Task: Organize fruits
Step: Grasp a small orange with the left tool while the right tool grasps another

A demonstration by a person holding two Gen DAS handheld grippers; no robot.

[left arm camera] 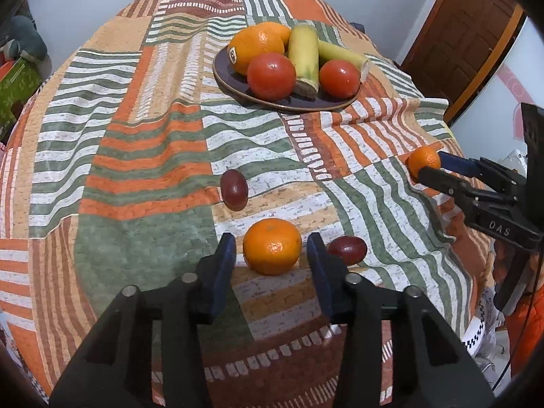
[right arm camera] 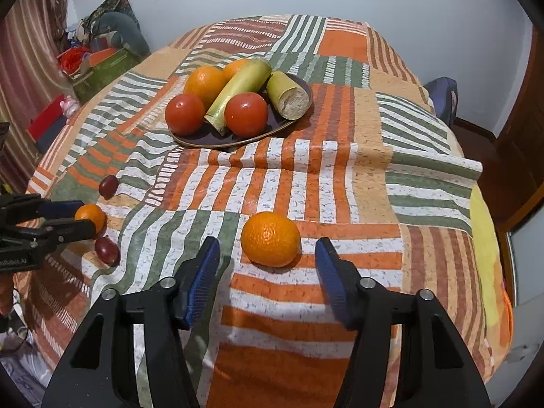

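Note:
A dark plate (left arm camera: 238, 90) at the back of the table holds oranges, two tomatoes and two sugarcane pieces; it also shows in the right wrist view (right arm camera: 204, 141). My left gripper (left arm camera: 271, 246) is open around a mandarin (left arm camera: 272, 245) that lies on the cloth, with the fingers either side of it. Two dark red plums (left arm camera: 234, 189) (left arm camera: 347, 250) lie nearby. My right gripper (right arm camera: 268, 250) is open just in front of a second mandarin (right arm camera: 271, 243), which also shows in the left wrist view (left arm camera: 423, 160).
A striped patchwork cloth (left arm camera: 153, 170) covers the table and is creased near the plate. A wooden door (left arm camera: 476, 34) is at the right. Boxes and clutter (right arm camera: 95, 61) sit beyond the table's left edge.

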